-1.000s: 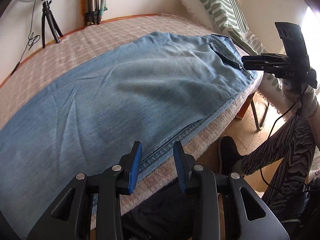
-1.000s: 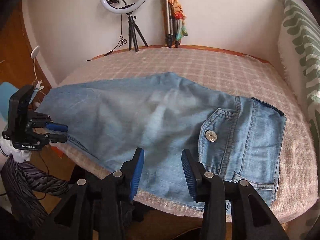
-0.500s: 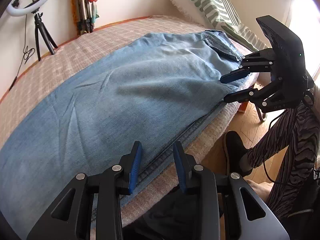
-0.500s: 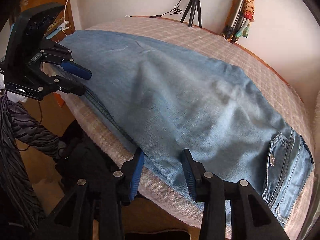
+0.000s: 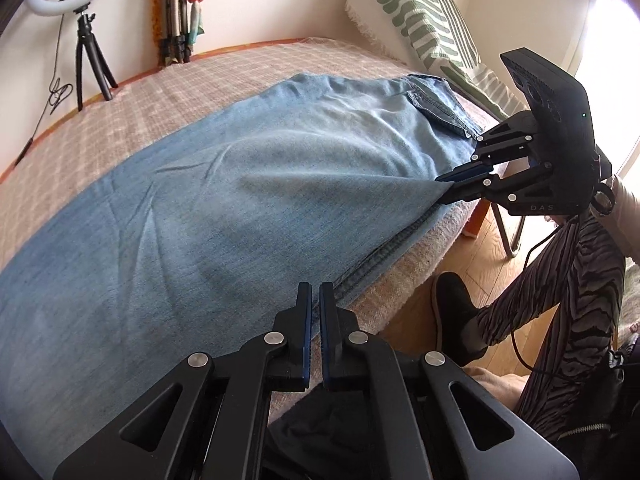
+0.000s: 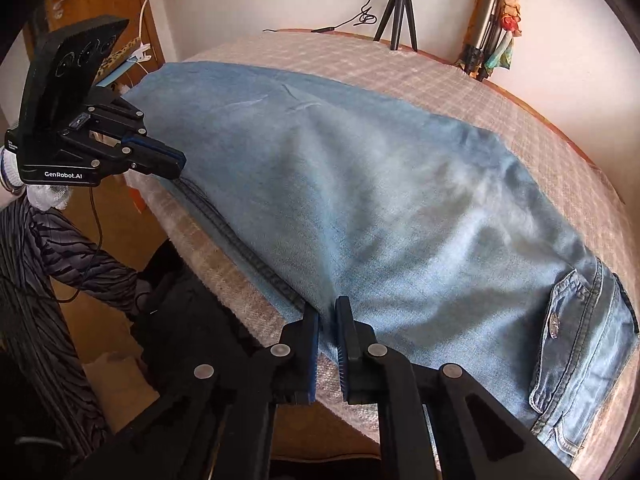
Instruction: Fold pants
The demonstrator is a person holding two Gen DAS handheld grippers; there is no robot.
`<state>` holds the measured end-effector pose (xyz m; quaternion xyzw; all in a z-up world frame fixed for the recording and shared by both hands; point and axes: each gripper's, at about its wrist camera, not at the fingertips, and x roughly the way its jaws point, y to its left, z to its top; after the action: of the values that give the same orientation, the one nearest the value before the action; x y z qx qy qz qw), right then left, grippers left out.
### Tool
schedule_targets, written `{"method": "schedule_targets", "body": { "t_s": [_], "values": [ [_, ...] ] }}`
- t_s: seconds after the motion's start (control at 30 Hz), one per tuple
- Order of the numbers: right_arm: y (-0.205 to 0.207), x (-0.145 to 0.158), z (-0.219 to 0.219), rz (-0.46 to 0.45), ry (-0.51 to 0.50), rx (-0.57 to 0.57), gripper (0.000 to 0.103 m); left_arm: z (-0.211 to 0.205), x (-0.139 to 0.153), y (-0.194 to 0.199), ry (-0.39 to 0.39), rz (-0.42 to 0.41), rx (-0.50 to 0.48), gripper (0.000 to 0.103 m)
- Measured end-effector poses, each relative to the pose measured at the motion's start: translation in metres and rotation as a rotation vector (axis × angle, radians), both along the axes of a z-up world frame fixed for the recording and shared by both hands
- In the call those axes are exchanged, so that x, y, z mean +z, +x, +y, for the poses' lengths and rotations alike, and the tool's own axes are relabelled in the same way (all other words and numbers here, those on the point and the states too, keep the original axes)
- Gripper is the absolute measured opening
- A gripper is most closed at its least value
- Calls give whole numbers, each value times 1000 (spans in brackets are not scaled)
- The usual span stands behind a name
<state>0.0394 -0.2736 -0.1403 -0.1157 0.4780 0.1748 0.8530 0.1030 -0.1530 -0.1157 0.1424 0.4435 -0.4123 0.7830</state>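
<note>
Light blue denim pants (image 5: 248,184) lie flat along a bed with a pink checked cover (image 5: 168,92); they also show in the right wrist view (image 6: 380,208), pocket and waist at the right. My left gripper (image 5: 315,300) is shut on the near seam edge of the pants, toward the leg end. It also shows in the right wrist view (image 6: 176,162). My right gripper (image 6: 327,314) is shut on the same near edge closer to the waist, lifting the fabric into a small ridge. It also shows in the left wrist view (image 5: 444,190).
A green-striped pillow (image 5: 416,20) leans at the head of the bed. A ring light on a tripod (image 6: 402,20) and a folded stand (image 6: 492,28) stand behind the bed by the wall. My striped-trousered legs (image 5: 576,292) and wooden floor are at the near bed edge.
Both grippers have closed from open onto the near edge of the pants. The right gripper has come in and the fabric at its fingers has risen slightly.
</note>
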Motion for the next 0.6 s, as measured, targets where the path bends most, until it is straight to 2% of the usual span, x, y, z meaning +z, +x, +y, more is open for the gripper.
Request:
{"method": "schedule_targets", "body": {
  "t_s": [0.07,0.13,0.17,0.27,0.4,0.5,0.6],
  "values": [
    [1,-1,-3,31,28,10,15,-1,4,-1,-23,29,-11,2],
    [3,12,-14,27,117,8,33,-7,15,0,-45,17,-1,3],
    [5,22,-21,10,167,0,35,-11,21,3,-70,14,5,3],
    [29,49,-50,-56,232,-92,37,-29,31,12,-108,10,15,3],
    [82,66,-100,-94,299,-276,42,-65,20,16,-84,13,-31,3],
    [120,57,-125,-86,256,-378,44,-79,3,19,-67,70,-58,3],
    [152,39,-139,-31,247,-419,44,-84,-10,13,-11,77,-102,3]
  ]
}}
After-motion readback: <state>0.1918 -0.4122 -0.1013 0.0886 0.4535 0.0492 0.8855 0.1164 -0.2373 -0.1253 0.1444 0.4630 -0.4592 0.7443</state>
